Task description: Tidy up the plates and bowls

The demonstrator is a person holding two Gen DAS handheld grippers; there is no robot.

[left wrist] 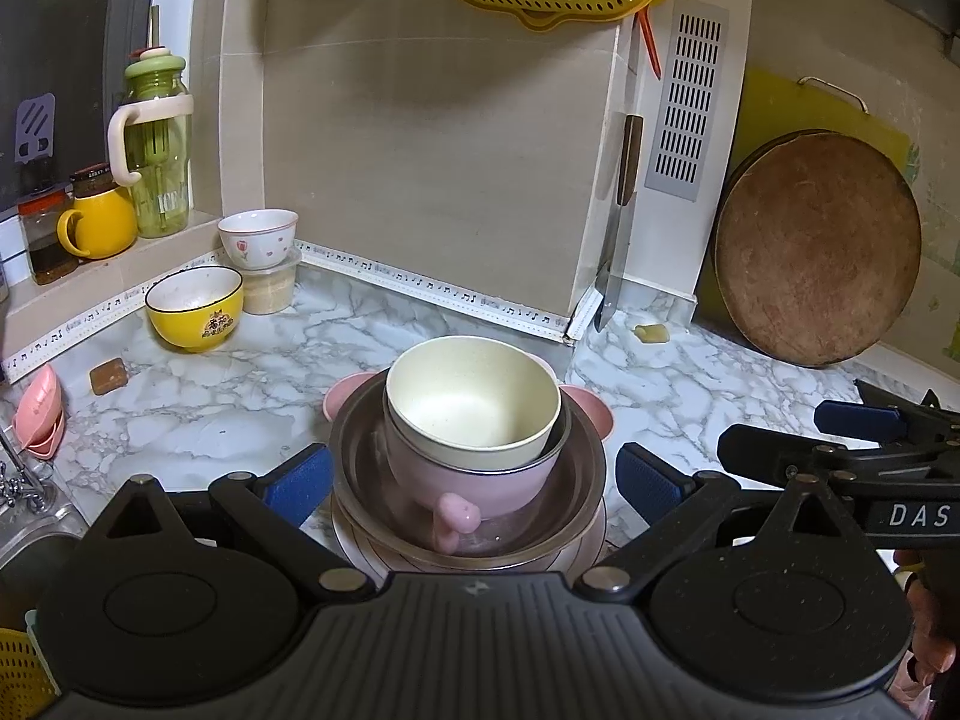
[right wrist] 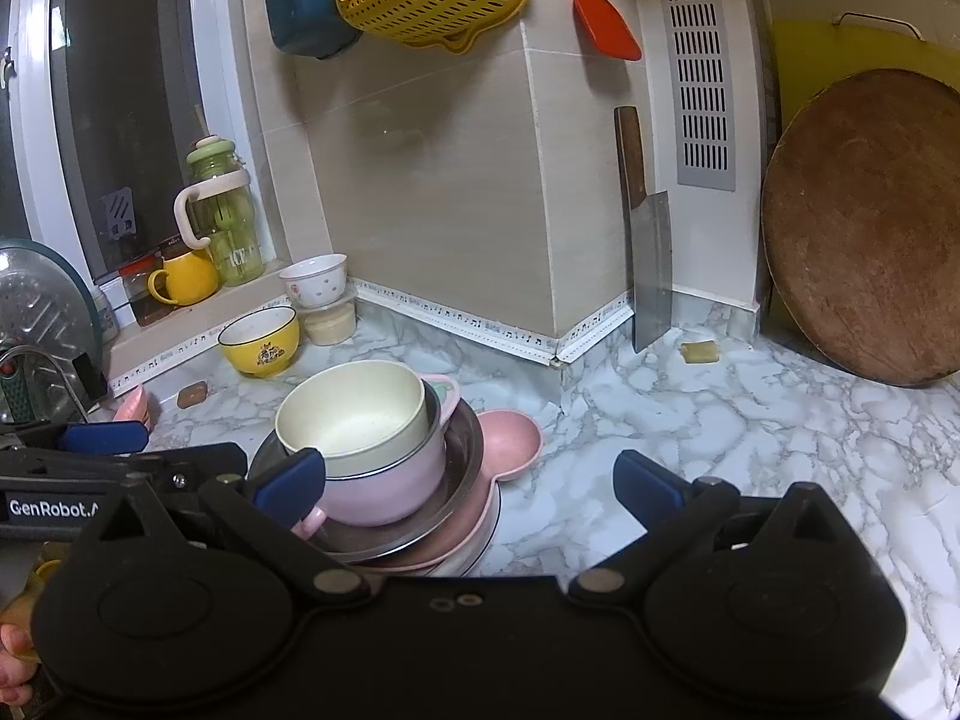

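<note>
A stack stands on the marble counter: a cream bowl [left wrist: 474, 402] nested in a pink handled bowl [left wrist: 468, 483], inside a steel bowl [left wrist: 576, 474], on pink plates [left wrist: 591, 414]. The stack also shows in the right wrist view, with the cream bowl [right wrist: 354, 414] on top. My left gripper [left wrist: 474, 483] is open, its fingers on either side of the stack and apart from it. My right gripper [right wrist: 468, 483] is open and empty, just right of the stack; its left finger [right wrist: 291, 477] is close to the pink bowl [right wrist: 384, 492].
A yellow bowl [left wrist: 195, 309] and a white flowered bowl [left wrist: 258, 237] on a plastic tub stand at the back left. A cleaver [right wrist: 651, 264] leans at the wall corner. A round wooden board [right wrist: 870, 228] leans at the right. A sink [left wrist: 36, 534] lies at the left.
</note>
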